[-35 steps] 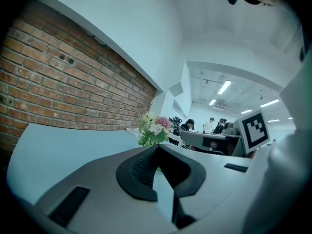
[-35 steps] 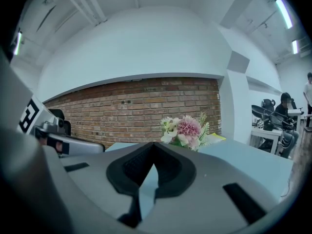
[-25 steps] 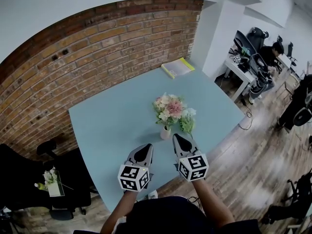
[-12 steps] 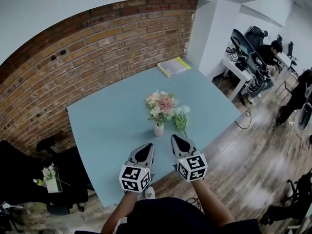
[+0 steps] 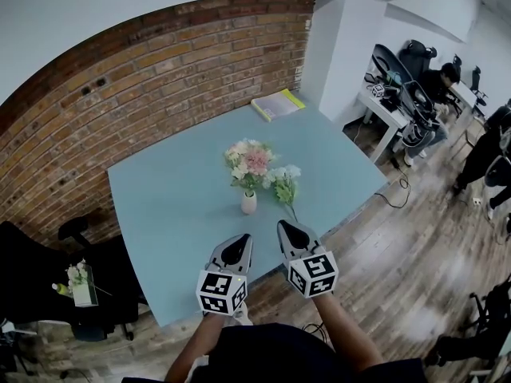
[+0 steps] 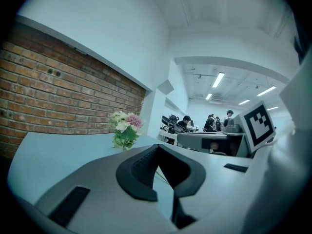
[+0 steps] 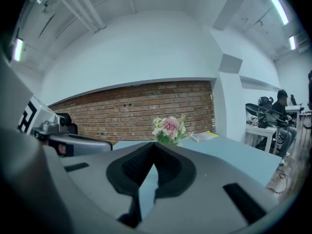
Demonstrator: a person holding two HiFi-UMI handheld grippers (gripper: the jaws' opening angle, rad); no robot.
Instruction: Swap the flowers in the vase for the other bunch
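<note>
The head view alone shows the full layout. One white vase (image 5: 249, 203) stands upright near the middle of the light blue surface (image 5: 168, 190). It holds a pink-and-white bunch (image 5: 249, 159). A second bunch (image 5: 283, 183), white and green, lies flat just beside the vase on its right, with its stems toward the near edge. One yellow-covered booklet (image 5: 277, 104) lies at the far corner by the brick wall (image 5: 144, 70).

In both gripper views the vase is hidden behind the gripper body. Only the blooms of the vased bunch show above it, in the left gripper view (image 6: 125, 129) and in the right gripper view (image 7: 169, 127). The left gripper view also shows the right gripper's marker cube (image 6: 257, 123) and people (image 6: 185, 123) at desks beyond.

Count: two bunches, one vase, two grippers.

The left gripper (image 5: 239, 244) and the right gripper (image 5: 292, 231) are side by side over the near edge of the surface, apart from the vase. The left fingers (image 6: 139, 167) are pressed together at the tips with nothing between them. The right fingers (image 7: 134, 168) are likewise pressed together and empty.
</note>
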